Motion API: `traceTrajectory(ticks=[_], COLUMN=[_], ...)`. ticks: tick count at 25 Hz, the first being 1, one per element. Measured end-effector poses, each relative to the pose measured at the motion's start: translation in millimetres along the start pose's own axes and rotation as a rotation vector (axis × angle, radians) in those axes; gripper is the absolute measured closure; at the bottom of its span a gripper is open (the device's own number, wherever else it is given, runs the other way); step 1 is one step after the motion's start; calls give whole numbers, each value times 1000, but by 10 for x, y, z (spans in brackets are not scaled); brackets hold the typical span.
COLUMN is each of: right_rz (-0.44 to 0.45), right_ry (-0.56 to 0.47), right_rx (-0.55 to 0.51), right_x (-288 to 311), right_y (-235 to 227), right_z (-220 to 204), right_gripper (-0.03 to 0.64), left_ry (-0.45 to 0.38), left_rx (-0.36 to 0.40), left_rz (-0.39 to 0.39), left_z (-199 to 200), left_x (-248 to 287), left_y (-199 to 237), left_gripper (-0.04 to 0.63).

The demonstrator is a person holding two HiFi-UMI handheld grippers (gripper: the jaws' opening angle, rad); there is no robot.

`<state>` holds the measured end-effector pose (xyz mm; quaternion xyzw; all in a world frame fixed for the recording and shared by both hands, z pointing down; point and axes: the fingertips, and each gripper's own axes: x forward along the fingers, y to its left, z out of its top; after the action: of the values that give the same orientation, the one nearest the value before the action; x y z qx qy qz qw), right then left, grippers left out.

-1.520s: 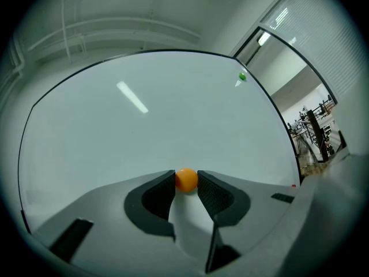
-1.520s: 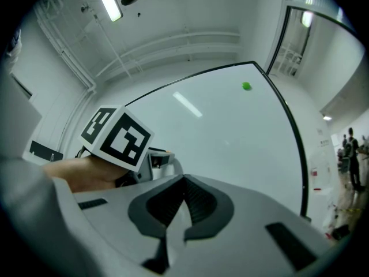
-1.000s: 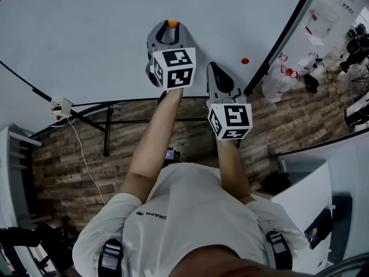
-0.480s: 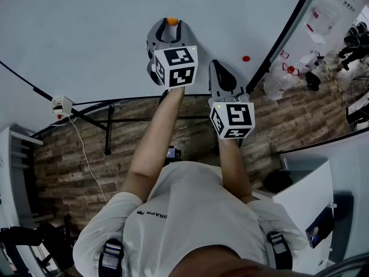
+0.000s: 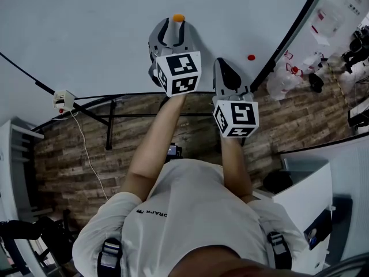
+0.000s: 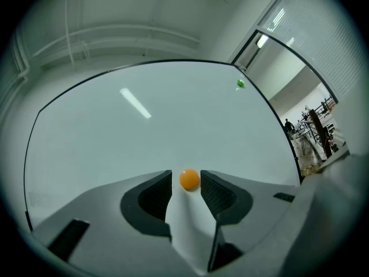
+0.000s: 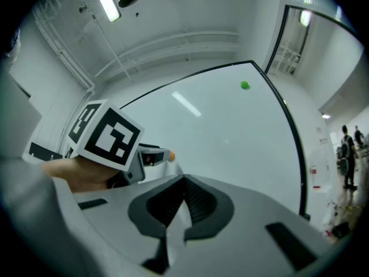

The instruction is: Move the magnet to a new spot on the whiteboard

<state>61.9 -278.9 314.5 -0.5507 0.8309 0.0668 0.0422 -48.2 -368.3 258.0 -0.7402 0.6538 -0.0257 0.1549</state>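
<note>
An orange magnet [image 5: 178, 17] [image 6: 189, 179] sticks to the whiteboard [image 5: 86, 33]. My left gripper [image 5: 174, 24] [image 6: 187, 184] points at the board with the magnet between its fingertips. Its jaws have just been opening, and a thin gap shows on each side of the magnet, so the pads do not press on it. My right gripper [image 5: 222, 63] [image 7: 184, 180] hangs just right of the left one, lower on the board, shut and empty. From the right gripper view the left gripper's marker cube [image 7: 105, 134] and the orange magnet [image 7: 170, 154] show at the left.
A red magnet [image 5: 251, 57] sits near the board's right frame and a green magnet [image 6: 240, 83] [image 7: 244, 85] near its top corner. Below the board are its black stand legs [image 5: 109, 126], a small white box with a cable [image 5: 61, 100], plastic bags [image 5: 281, 79] and a white cabinet [image 5: 305, 201].
The left gripper's jaws have spread apart from the orange magnet, which stays on the board. The right gripper has kept still.
</note>
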Motion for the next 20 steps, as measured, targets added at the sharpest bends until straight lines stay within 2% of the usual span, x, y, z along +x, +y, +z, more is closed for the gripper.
traceTrajectory(ticks=[6,15,20], right_rz=[-3,9,11], right_ry=[-5,-1,-5], right_rx=[-2,-7,-1], right_x=[7,21,17], right_y=[14,72,80], right_z=[21,30,38], right_gripper=[604,604,604], left_ry=[0,-1,-4], left_rx=[0,-23,-37], left_rz=[-10,-3,-8], left_z=[-47,-85,-65], left_x=[-77,-199,-282], left_y=[11,62,52], left_gripper=[448,521,535])
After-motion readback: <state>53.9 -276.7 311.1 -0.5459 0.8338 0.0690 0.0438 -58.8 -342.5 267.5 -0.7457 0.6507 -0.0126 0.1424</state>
